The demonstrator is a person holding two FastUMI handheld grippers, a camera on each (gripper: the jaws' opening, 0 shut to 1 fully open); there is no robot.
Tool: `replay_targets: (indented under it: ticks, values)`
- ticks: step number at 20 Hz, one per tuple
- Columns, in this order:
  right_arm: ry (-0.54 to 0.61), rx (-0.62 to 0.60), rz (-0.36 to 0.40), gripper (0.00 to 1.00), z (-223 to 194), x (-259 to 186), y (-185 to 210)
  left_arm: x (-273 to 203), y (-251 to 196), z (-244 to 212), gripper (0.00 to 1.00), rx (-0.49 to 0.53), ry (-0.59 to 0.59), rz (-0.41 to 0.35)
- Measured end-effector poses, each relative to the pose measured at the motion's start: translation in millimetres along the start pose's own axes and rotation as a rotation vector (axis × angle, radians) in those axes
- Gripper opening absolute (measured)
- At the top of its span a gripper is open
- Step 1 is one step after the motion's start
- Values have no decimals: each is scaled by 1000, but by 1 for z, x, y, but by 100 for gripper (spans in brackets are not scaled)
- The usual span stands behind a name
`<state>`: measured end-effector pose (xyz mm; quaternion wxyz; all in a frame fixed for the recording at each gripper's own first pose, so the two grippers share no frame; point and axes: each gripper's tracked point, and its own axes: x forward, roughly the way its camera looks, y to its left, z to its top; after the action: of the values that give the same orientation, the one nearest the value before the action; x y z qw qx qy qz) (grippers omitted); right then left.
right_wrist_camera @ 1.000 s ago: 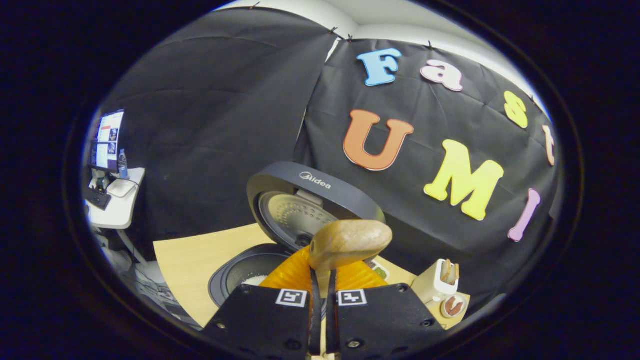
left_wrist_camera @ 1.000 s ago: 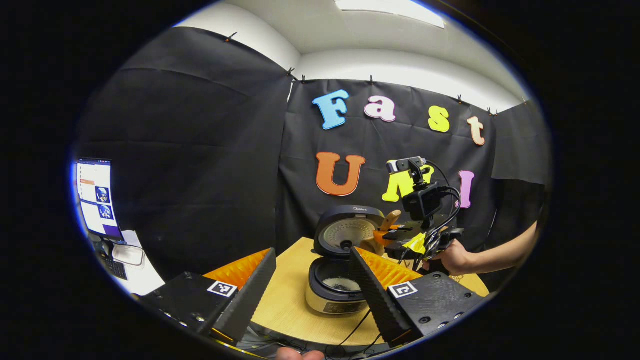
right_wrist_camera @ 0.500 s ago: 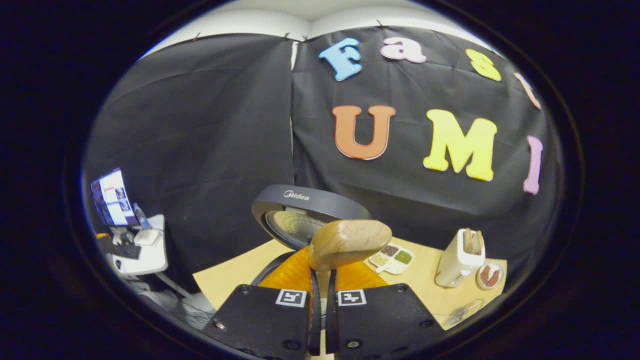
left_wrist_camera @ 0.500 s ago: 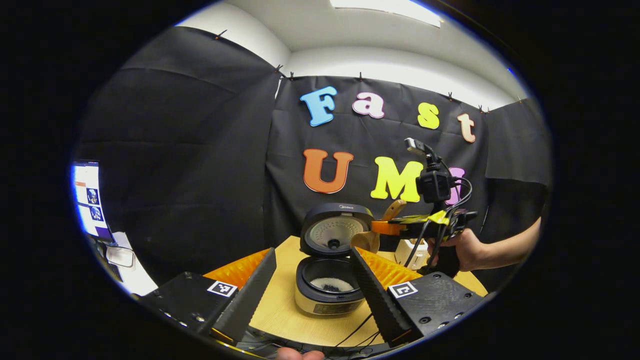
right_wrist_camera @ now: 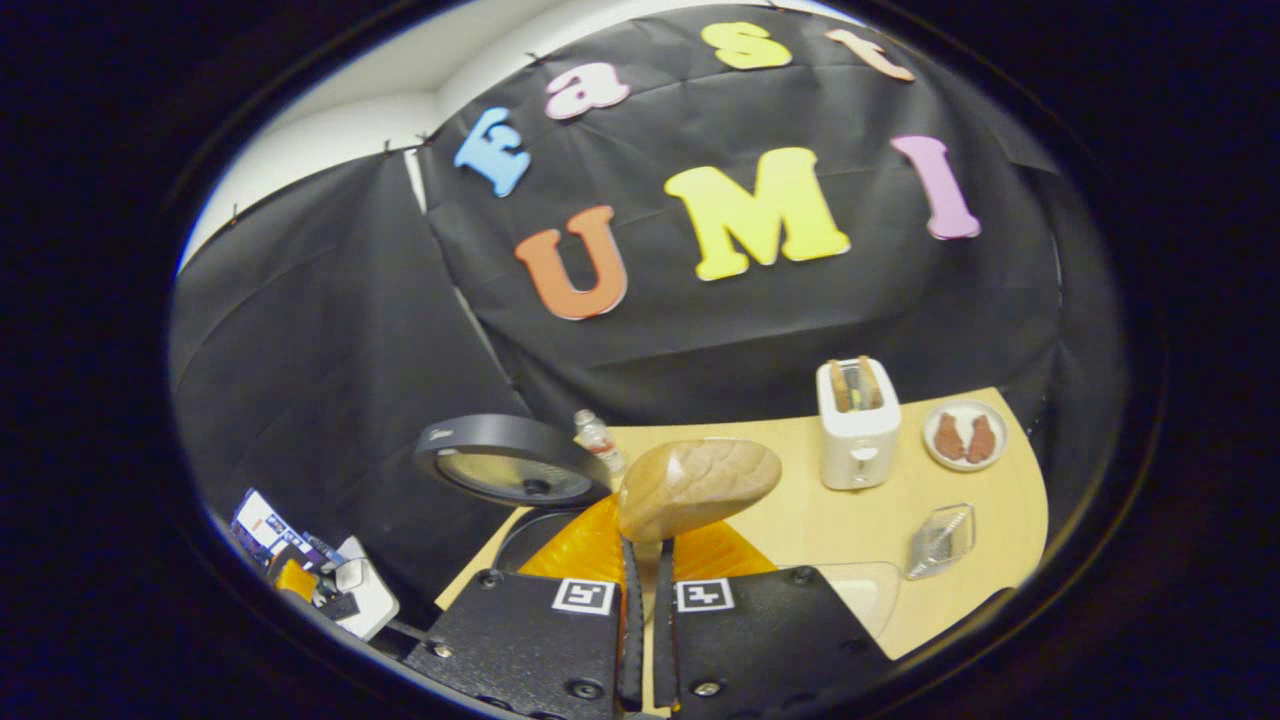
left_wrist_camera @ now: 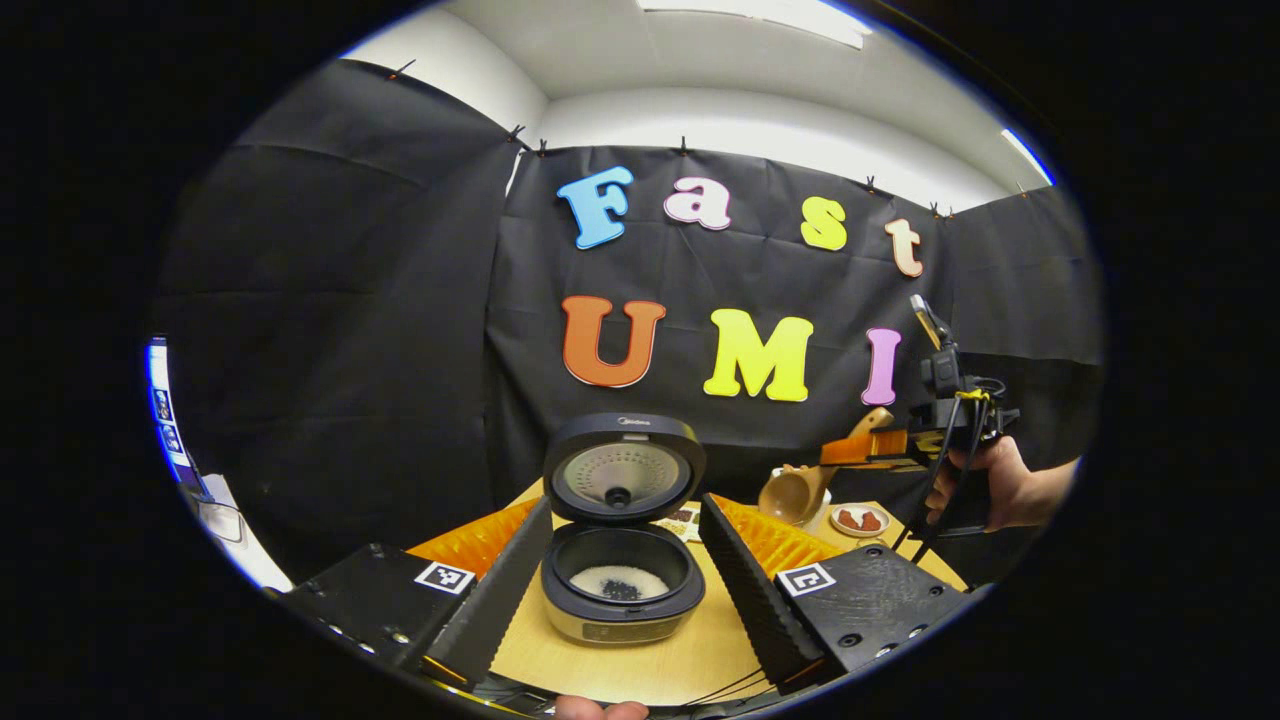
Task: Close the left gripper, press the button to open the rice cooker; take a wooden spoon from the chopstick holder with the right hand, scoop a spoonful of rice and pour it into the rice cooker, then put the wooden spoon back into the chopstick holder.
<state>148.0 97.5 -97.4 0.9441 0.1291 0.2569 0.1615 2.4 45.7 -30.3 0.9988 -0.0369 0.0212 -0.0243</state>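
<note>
The rice cooker [left_wrist_camera: 620, 600] stands open on the wooden table, lid [left_wrist_camera: 622, 470] upright, with white rice and a dark patch in its pot. My left gripper [left_wrist_camera: 625, 503] is open and holds nothing; the cooker shows between its fingers, farther off. To the right of the cooker, a hand holds my right gripper [left_wrist_camera: 880, 448] above the table, shut on the handle of the wooden spoon [left_wrist_camera: 800, 490]. In the right gripper view the spoon's bowl [right_wrist_camera: 697, 485] sticks out past the shut gripper [right_wrist_camera: 645, 548]. The white chopstick holder [right_wrist_camera: 857, 425], with wooden utensils in it, stands ahead to the right.
A small plate [right_wrist_camera: 965, 435] with brown-red pieces lies right of the holder. A clear object [right_wrist_camera: 940, 540] lies nearer on the table [right_wrist_camera: 790, 525]. A small bottle [right_wrist_camera: 598, 440] stands beside the cooker lid [right_wrist_camera: 510, 470]. A compartment tray [left_wrist_camera: 685, 520] sits behind the cooker. A monitor [left_wrist_camera: 160, 420] is far left.
My right gripper has swung with the spoon from over the cooker to the right, toward the holder's side of the table. The cooker now sits centred between my left fingers.
</note>
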Motion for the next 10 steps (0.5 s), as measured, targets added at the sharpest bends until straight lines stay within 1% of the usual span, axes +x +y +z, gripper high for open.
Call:
replay_targets:
  ticks: [2, 4, 8, 10]
  values:
    - [-10, 43, -65, 9, 9, -18, -44, 14, -14, -1, 95, 7, 9, -26]
    - [-17, 84, -135, 9, 11, -32, -91, 25, -24, 0, 95, 16, 5, -37]
    - [-13, 145, -263, 9, 8, -46, -177, 50, -40, 14, 95, -30, -14, -30]
    - [-6, 139, -310, 9, 6, -43, -215, 57, -48, 16, 94, -40, -18, -24]
